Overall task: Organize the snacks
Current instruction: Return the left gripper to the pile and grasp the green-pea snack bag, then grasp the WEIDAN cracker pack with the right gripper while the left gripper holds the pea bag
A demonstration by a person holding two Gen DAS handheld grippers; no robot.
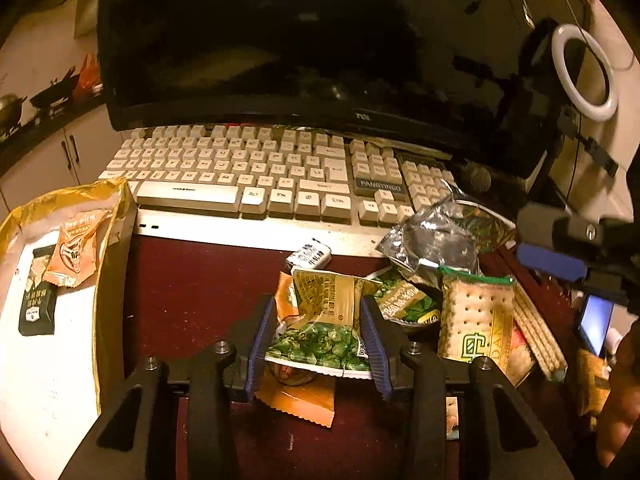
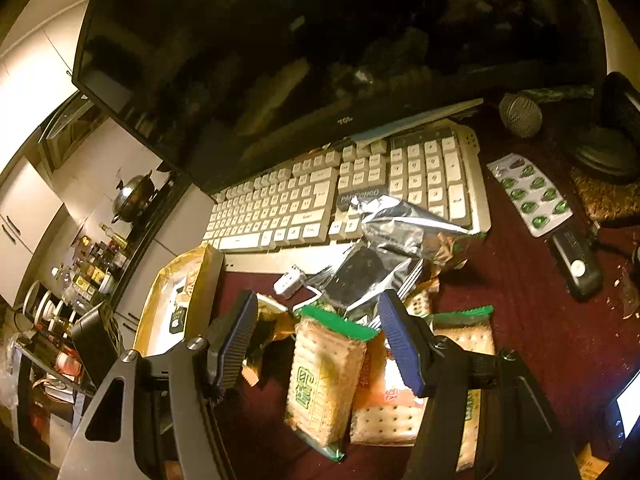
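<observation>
Left wrist view: left claw closed on green pea packet, blue pads pressing both sides, packet crumpled at its gold upper half. Orange sachet lying beneath on maroon tabletop. Gold-rimmed tray to the left, already holding a dark sachet and an orange one. Silver foil bag resting against keyboard.

Right wrist view: right claw open, pads apart around upright cracker packet, no contact visible. Second cracker packet lying flat just beside.

Risks, as judgement: slippery film sliding from pads during transfer to tray; orange sachet dragged along if snagged underneath. Excess squeeze on crackers likely to break contents. Foil bag liable to topple if pile disturbed.
</observation>
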